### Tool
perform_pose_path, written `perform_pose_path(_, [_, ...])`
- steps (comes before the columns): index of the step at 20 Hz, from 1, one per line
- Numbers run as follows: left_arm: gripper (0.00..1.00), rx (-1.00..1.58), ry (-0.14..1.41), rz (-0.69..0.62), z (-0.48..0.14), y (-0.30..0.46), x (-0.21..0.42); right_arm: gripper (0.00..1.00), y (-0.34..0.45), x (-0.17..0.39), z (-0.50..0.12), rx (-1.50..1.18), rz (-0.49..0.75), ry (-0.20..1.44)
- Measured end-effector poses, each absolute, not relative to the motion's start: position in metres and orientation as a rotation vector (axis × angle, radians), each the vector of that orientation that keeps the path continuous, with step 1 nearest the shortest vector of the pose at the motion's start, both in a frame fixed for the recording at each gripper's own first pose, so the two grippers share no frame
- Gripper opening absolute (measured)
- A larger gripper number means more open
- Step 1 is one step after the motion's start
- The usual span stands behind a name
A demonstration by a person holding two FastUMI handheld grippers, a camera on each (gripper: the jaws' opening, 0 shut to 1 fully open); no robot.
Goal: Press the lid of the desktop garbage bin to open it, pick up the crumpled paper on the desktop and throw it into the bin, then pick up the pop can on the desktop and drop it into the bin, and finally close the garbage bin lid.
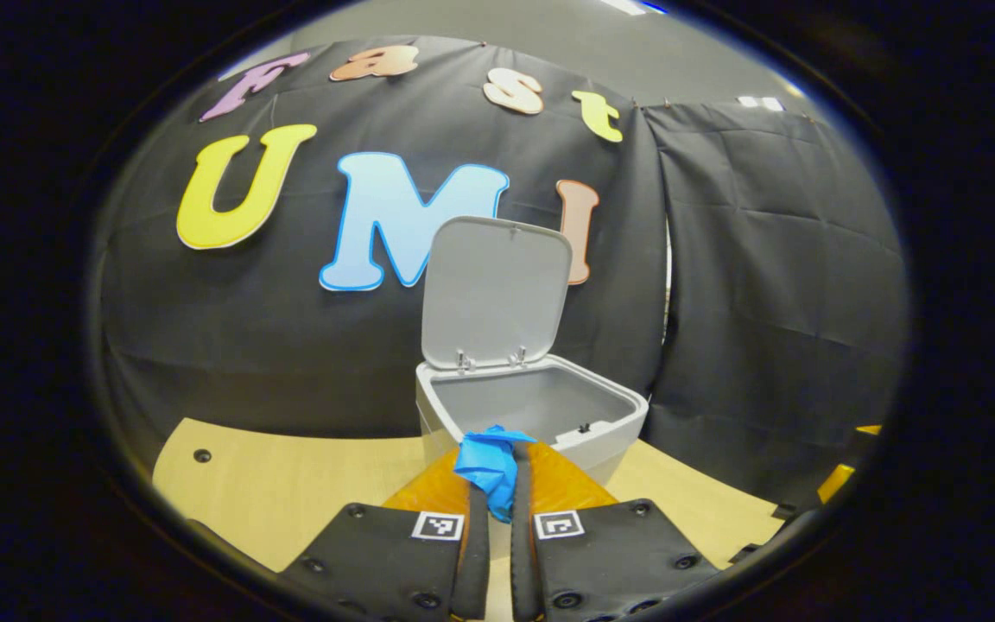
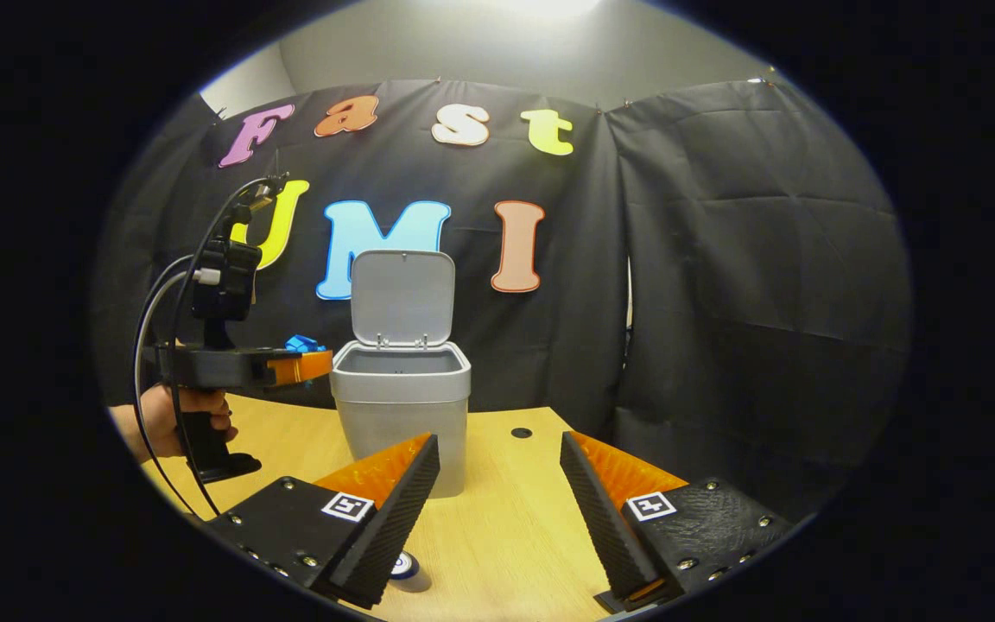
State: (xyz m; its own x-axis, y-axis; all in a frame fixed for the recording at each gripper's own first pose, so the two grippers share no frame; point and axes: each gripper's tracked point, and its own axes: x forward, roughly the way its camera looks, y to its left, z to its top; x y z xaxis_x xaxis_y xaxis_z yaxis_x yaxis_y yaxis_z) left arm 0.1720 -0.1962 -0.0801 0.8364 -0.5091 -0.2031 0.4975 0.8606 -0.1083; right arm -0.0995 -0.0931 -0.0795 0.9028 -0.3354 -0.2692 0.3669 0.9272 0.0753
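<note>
Bin point(image 1: 532, 415) sits on the counter point(image 1: 290, 484) with its lid point(image 1: 497, 294) standing upright at the back, so the press-to-open step looks done. Step in hand, as I judge it: carrying the crumpled paper point(image 1: 487, 471) to the bin. Left hand-held gripper point(image 1: 497, 497) has its fingers drawn narrow and pinched on the blue paper wad, which pokes out past the fingertips; the open mouth of the bin is just ahead of and slightly below those tips. In the right gripper view the same left hand-held gripper point(image 2: 312, 363) is held by a hand point(image 2: 171, 421) off to the left and farther forward, level with the bin rim, tips near the bin's left edge but not yet over the opening, blue paper point(image 2: 301, 344) visible on top of the tips. Right hand-held gripper point(image 2: 497, 484) is spread wide, holding nothing, low over the counter with the bin point(image 2: 401, 406) straight ahead of it. A round can top, probably the pop can point(image 2: 404, 566), sits on the counter right beneath its left finger, partly hidden. Next move calls for bringing the left tips forward over the opening, then spreading the fingers so the paper falls inside; releasing too early would likely drop it on the rim or counter. Can pickup and lid closing not yet done.
</note>
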Motion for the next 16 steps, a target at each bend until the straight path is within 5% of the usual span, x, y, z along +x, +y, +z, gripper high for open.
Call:
perform_pose_path(8, [0.16, -0.022, 0.166, -0.579, -0.064, -0.227, 0.211, 0.91, -0.093, -0.109, -0.088, 0.124, -0.416, 0.298])
perform_pose_path(16, [0.34, 0.031, 0.233, -0.587, -0.098, -0.245, 0.230, 0.91, -0.097, -0.112, -0.089, 0.120, -0.446, 0.303])
